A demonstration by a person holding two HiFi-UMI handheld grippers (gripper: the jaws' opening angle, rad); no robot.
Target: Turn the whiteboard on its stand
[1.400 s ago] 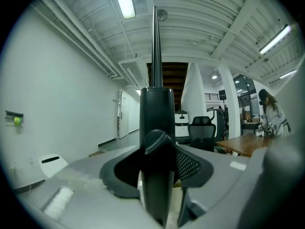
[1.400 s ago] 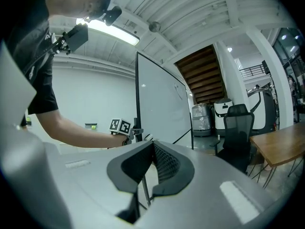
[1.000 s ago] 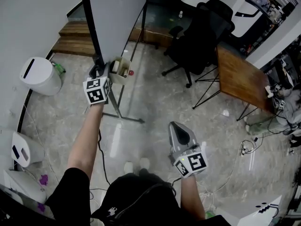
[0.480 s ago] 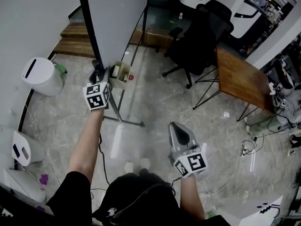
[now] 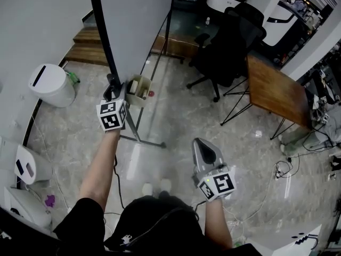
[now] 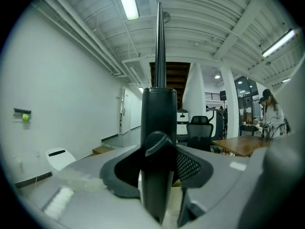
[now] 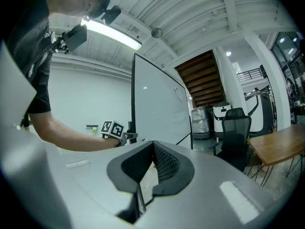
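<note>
The whiteboard (image 5: 133, 25) is seen as pale grey-white, with a black frame (image 5: 104, 41). Black-and-white square markers are borne by the grey left gripper (image 5: 112, 85) and right gripper (image 5: 199, 142). The chair (image 5: 226, 47) is black, the table (image 5: 274, 89) brown wood, the floor (image 5: 176, 121) pale and mottled.

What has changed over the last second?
The left gripper, clamped on the whiteboard's black edge frame, has drawn back toward the person, bringing that edge and the small tray with it. The right gripper stayed shut, empty, in place.
</note>
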